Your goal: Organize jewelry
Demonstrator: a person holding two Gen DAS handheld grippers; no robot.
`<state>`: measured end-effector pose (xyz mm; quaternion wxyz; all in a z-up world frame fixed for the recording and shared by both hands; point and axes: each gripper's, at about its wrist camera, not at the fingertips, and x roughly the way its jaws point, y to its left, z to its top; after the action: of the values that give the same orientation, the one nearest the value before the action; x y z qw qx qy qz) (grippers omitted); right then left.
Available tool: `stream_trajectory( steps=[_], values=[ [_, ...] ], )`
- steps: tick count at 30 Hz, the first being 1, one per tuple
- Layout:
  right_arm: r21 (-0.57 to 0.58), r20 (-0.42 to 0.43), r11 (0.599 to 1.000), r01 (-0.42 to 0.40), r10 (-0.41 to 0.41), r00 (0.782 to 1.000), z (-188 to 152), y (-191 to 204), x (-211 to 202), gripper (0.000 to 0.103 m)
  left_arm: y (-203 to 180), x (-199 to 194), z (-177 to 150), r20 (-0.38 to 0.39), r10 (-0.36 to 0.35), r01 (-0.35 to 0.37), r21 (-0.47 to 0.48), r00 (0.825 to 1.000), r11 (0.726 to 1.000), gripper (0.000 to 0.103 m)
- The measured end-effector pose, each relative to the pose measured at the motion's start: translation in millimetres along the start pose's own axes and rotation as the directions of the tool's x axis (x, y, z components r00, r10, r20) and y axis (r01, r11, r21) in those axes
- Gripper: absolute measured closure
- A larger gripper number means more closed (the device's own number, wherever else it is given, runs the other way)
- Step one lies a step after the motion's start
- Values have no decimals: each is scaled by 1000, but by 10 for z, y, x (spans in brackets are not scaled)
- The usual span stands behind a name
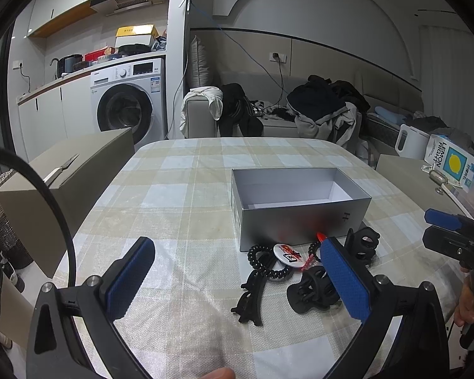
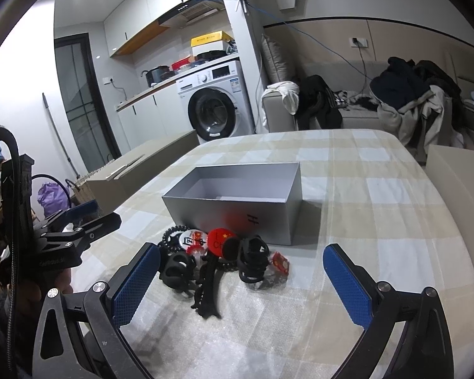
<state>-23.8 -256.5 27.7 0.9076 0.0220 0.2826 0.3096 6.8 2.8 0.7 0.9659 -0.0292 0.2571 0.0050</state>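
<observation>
Nothing has been sorted yet, as far as the two views show: the grey box (image 2: pixel 237 199) stands open on the checked cloth of the table (image 2: pixel 379 221), roughly mid-table and nearer the far edge than the pile is, and what can be seen of its inside is bare. All the pieces lie in one heap just in front of the box's near wall, toward the near edge of the table. Counting that heap from the right wrist view: three black claw clips, namely a rounded one on the left (image 2: pixel 177 270), a long curved one lying flat at the front (image 2: pixel 207 297) and a chunky one on the right (image 2: pixel 252 262); one black coiled hair tie (image 2: pixel 170 233); two round badges, a white one (image 2: pixel 191 240) and a red one (image 2: pixel 219 237); and one small red-and-white piece (image 2: pixel 279 263) at the right end of the heap, too blurred to name. A beaded strand seems to run under the clips, but I cannot tell whether it is separate. The left gripper (image 1: pixel 237 284) hangs over the near part of the table with its jaws spread wide and nothing between them. The right gripper (image 2: pixel 241 287) is likewise wide open and empty, with the heap framed between its fingers. So, in my judgement, the whole job remains: every piece still has to go into the box.
</observation>
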Motion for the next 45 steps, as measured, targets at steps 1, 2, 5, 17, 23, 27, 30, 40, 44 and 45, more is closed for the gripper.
stream_trajectory(
  steps=[1, 2, 5, 17, 23, 27, 30, 40, 44, 45],
  values=[
    [2, -2, 1000, -2, 2, 1000, 1, -4, 4, 0, 1, 3, -2, -2, 0, 0, -1, 1000, 1000, 1],
    [3, -3, 1000, -1, 1, 1000, 1, -10, 8, 0, 2, 5, -4, -3, -1, 1, -2, 1000, 1000, 1],
    [2, -8, 1000, 2, -2, 1000, -3, -8, 17, 0, 3, 5, -5, -4, -1, 1, -1, 1000, 1000, 1],
    [48, -52, 999, -5, 7, 999, -6, -55, 112, 0, 9, 14, -11, -5, 3, -3, -2, 1000, 1000, 1],
    [53, -61, 999, -10, 13, 998, -10, -60, 142, 0, 19, 30, -13, -9, 2, -2, -1, 1000, 1000, 1],
    [27, -56, 1000, -5, 7, 998, -12, -36, 157, 0, 33, 39, -16, -12, -3, 3, -3, 1000, 1000, 1],
    [32, -76, 999, -10, 13, 997, -23, -41, 208, 0, 58, 63, -19, -17, -3, 3, -3, 1000, 1000, 1],
    [64, -170, 995, -81, 91, 981, 0, -75, 481, 23, 140, 207, -84, -77, -11, 10, -14, 997, 1000, 1],
    [72, -172, 994, -88, 100, 980, 31, -77, 552, 31, 162, 240, -111, -99, -15, 13, -13, 995, 1000, 1],
    [69, -179, 994, -84, 95, 979, 40, -78, 581, 32, 165, 245, -118, -104, -16, 15, -13, 994, 1000, 1]
  ],
)
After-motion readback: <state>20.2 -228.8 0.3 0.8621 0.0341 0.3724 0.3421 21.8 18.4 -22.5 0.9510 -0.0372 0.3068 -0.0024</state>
